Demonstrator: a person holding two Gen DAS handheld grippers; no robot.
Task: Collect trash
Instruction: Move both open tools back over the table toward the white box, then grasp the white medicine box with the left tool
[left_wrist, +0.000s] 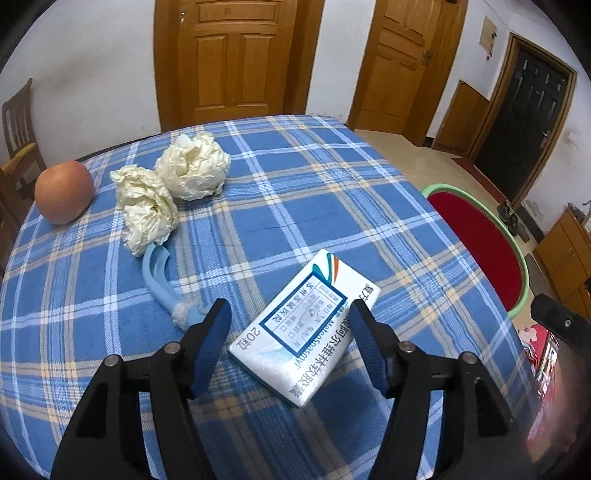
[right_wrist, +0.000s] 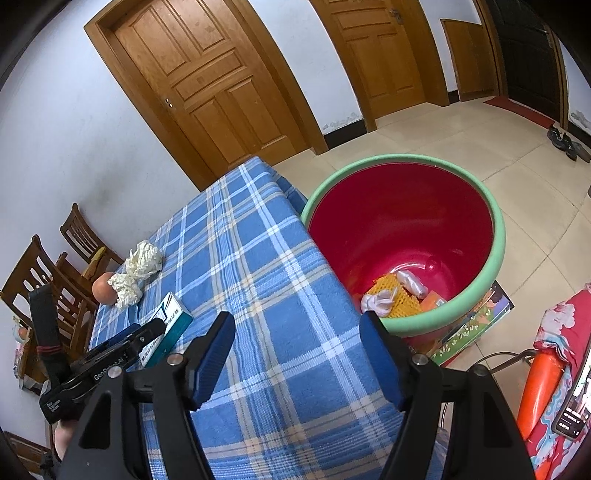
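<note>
**Left gripper open over the medicine box**

Your left gripper (left_wrist: 288, 332) stands wide, its ribbed blue pads (left_wrist: 212, 343) either side of the medicine box (left_wrist: 303, 328) and clear of it. The box is a flat, glossy white carton lying on the woven blue plaid tablecloth (left_wrist: 332, 192), long axis running from near left to far right. Beyond it to the left lie a curved blue plastic piece (left_wrist: 159, 277), two crumpled paper wads (left_wrist: 192, 170) and a smooth round apple (left_wrist: 63, 192). Your right gripper (right_wrist: 297, 347) is open and empty above the table edge, near the red, green-rimmed tub (right_wrist: 498, 236).
</note>
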